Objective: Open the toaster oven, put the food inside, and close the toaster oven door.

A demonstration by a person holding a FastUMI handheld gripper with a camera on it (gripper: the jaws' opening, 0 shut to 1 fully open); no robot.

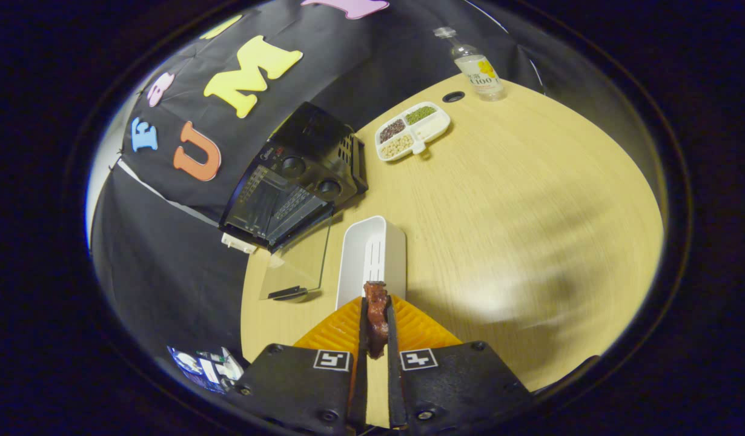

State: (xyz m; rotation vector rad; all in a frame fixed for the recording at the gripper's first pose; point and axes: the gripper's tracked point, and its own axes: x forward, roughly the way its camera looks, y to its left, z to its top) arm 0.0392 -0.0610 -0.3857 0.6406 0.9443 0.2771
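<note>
A black toaster oven (300,175) stands at the table's far left edge, beyond the fingers. Its glass door (297,263) hangs open, folded down flat toward me, with the dark handle (288,293) at its near end. My gripper (376,315) is shut on a reddish-brown piece of food (377,318), which stands pinched between both fingers. Just ahead of the fingertips lies a white oblong tray (372,257), to the right of the open door.
A white divided dish (412,130) with beans and grains sits to the right of the oven, farther back. A small glass bottle (476,65) stands at the far table edge, near a round cable hole (453,96). Bare wooden tabletop (530,212) spreads to the right.
</note>
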